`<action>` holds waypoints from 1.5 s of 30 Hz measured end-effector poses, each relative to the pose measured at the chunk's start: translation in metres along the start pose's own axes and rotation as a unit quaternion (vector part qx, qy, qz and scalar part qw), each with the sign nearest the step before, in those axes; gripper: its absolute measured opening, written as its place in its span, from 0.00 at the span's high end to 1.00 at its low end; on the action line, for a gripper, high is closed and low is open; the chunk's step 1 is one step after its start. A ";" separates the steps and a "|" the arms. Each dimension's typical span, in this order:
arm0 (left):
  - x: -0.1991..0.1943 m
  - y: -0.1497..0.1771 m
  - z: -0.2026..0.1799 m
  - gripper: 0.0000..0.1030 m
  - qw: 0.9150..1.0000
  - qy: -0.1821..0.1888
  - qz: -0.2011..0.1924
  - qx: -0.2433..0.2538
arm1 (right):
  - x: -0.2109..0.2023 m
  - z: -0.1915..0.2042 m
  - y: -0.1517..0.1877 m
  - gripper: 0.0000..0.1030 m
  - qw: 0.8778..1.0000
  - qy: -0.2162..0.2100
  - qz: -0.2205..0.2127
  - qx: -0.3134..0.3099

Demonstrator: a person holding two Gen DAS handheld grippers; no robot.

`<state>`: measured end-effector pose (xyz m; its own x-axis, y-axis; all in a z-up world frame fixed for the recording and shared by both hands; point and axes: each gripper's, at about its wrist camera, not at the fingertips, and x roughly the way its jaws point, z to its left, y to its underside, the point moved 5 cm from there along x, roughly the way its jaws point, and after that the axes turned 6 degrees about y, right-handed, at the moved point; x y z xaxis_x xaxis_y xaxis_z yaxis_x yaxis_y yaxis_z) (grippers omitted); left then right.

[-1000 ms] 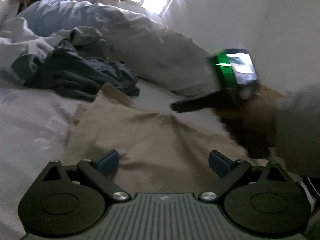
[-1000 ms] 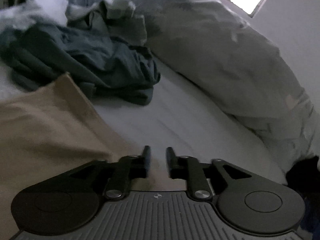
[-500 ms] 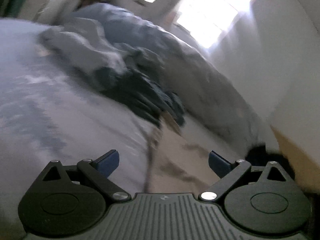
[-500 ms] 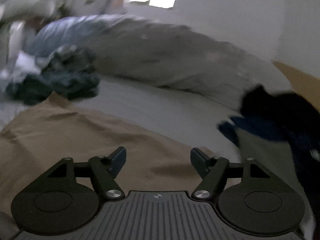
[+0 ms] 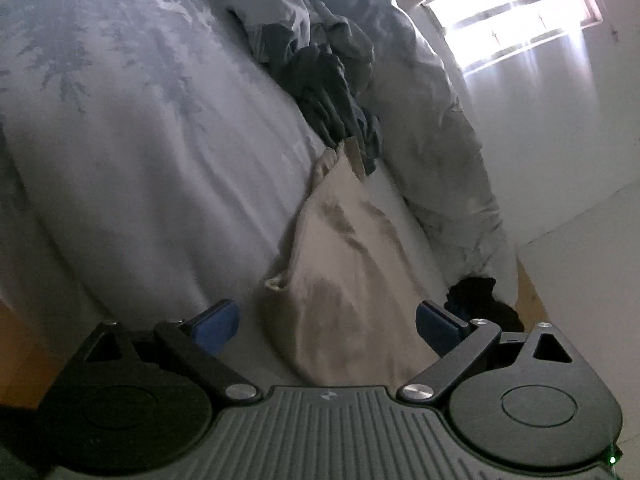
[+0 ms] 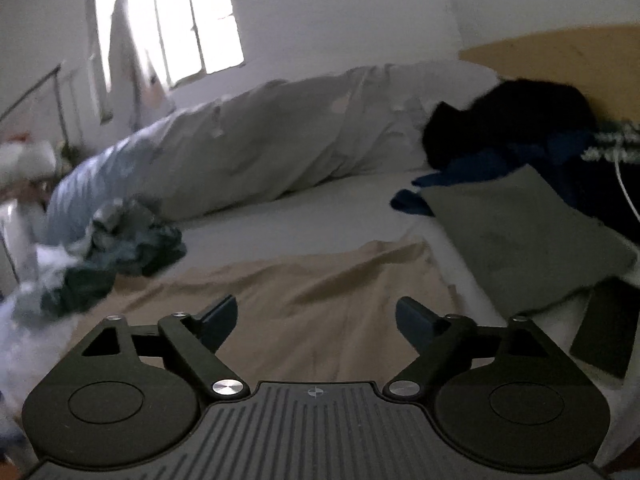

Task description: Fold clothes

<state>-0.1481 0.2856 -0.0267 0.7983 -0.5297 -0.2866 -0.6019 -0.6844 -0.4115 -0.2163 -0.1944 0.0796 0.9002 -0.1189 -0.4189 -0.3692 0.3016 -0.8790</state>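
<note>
A tan garment [image 5: 352,280] lies spread on the bed sheet [image 5: 140,152]; it also shows in the right wrist view [image 6: 304,292]. My left gripper [image 5: 326,322] is open and empty, held above the garment's near end, with the view tilted. My right gripper [image 6: 316,318] is open and empty, held just above the tan garment. A heap of dark grey-blue clothes [image 5: 328,88] lies at the garment's far end and shows at the left in the right wrist view [image 6: 120,248].
A rolled grey duvet [image 6: 280,140] runs along the wall side of the bed. A grey folded piece [image 6: 520,240] and black and blue clothes [image 6: 508,128] lie at the right, by the wooden headboard [image 6: 560,60]. A window [image 6: 192,20] is behind.
My right gripper has opened from nearly shut and swung right, now facing the headboard. My left gripper has rolled and pulled back from the garment. The other hand has left the left view.
</note>
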 end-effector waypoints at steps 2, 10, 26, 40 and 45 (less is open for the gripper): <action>0.006 -0.005 0.005 0.07 1.000 0.001 -0.005 -0.016 | -0.006 -0.015 -0.001 0.08 0.999 0.007 -0.004 0.037; 0.018 -0.007 0.009 0.38 0.998 -0.023 -0.024 -0.044 | -0.006 -0.096 0.020 0.00 0.970 0.045 0.068 0.229; 0.017 0.004 0.012 0.80 0.996 -0.052 -0.024 -0.067 | 0.034 -0.121 0.078 0.08 0.931 0.078 0.225 0.277; 0.005 0.000 0.004 0.91 0.995 -0.012 -0.048 -0.084 | 0.027 -0.093 0.077 0.94 0.942 0.033 0.215 0.256; 0.003 -0.006 0.000 0.91 0.995 -0.009 -0.053 -0.089 | 0.029 -0.097 0.084 0.81 0.930 0.036 0.240 0.276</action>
<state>-0.1426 0.2880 -0.0255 0.8572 -0.4416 -0.2648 -0.5067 -0.8150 -0.2813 -0.2439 -0.2641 -0.0281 0.6377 0.0976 -0.7640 -0.5320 0.7732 -0.3452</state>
